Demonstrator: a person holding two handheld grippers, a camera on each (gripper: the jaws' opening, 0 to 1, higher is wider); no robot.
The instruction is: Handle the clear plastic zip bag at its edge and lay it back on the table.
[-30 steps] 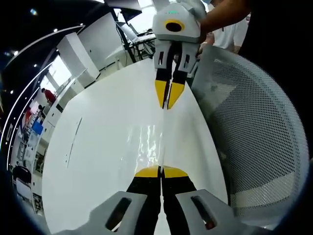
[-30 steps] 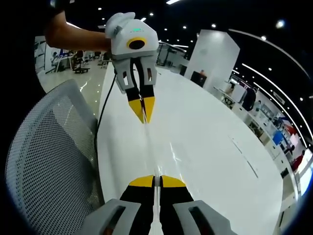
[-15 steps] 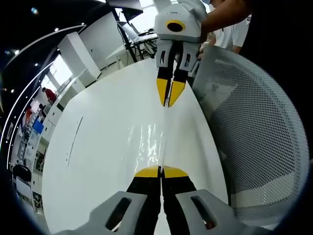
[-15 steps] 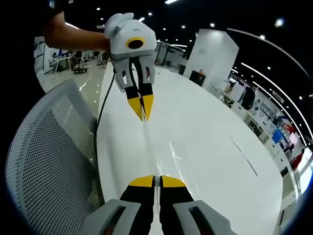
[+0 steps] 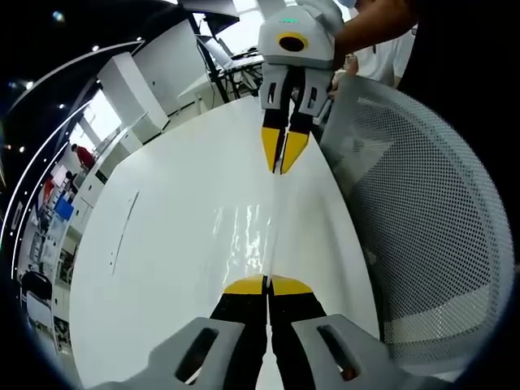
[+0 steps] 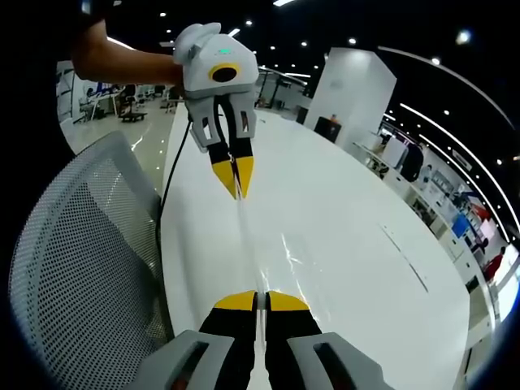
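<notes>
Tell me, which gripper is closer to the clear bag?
Neither, it's a tie: the left gripper is shut on one end of the clear bag at its edge, the right gripper on the opposite end, the bag stretched between them.

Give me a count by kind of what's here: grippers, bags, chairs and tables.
Yellow-tipped two-jaw grippers: 2, left gripper and right gripper
Clear plastic zip bag: 1, stretched between both shut grippers
White mesh-back chair: 1
Long white table: 1
Total: 5
</notes>
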